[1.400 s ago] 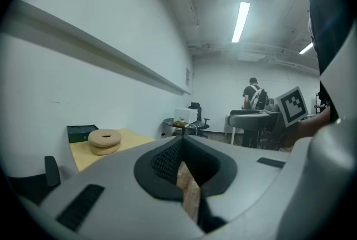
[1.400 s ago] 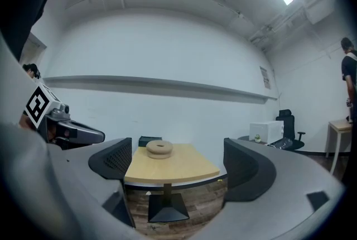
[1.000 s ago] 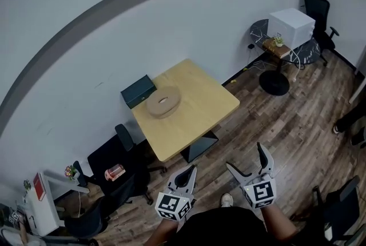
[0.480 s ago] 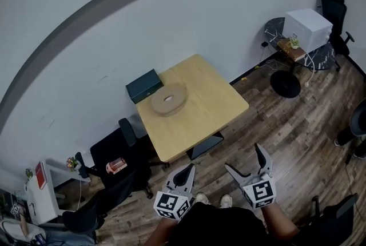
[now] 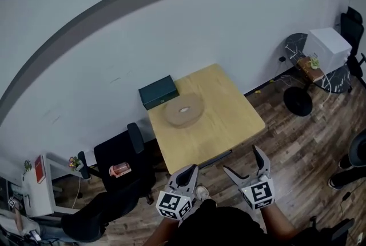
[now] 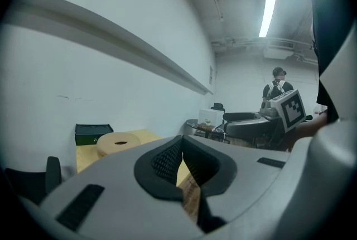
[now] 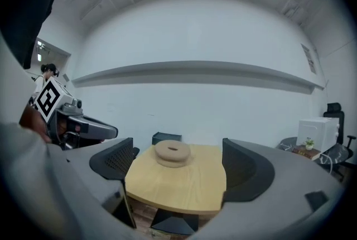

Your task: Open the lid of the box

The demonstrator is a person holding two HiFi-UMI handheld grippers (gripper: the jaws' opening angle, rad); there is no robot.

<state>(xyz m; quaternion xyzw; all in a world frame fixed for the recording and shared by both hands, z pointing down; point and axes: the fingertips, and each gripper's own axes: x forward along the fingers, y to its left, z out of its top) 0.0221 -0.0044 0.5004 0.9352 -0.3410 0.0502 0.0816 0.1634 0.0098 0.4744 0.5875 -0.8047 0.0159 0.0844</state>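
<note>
A dark green box [image 5: 159,91] with its lid down stands at the far edge of the light wooden table [image 5: 223,119], against the wall. A tan ring-shaped object [image 5: 184,110] lies just in front of it. Both grippers hang well short of the table, over the floor by the near edge. My left gripper [image 5: 190,170] has its jaws together and holds nothing. My right gripper [image 5: 242,160] is open and empty. The right gripper view frames the box [image 7: 166,138] and ring [image 7: 172,152] between its pads. The left gripper view shows the box [image 6: 93,134] at far left.
Black chairs [image 5: 117,156] stand left of the table, one with a reddish object [image 5: 119,170] on its seat. A round side table with a white box [image 5: 329,44] stands at the far right. A person [image 6: 277,87] stands far off in the left gripper view.
The table with the box and ring has come nearer and shifted right in the head view as the person walked toward it. Both grippers keep their poses and states.
</note>
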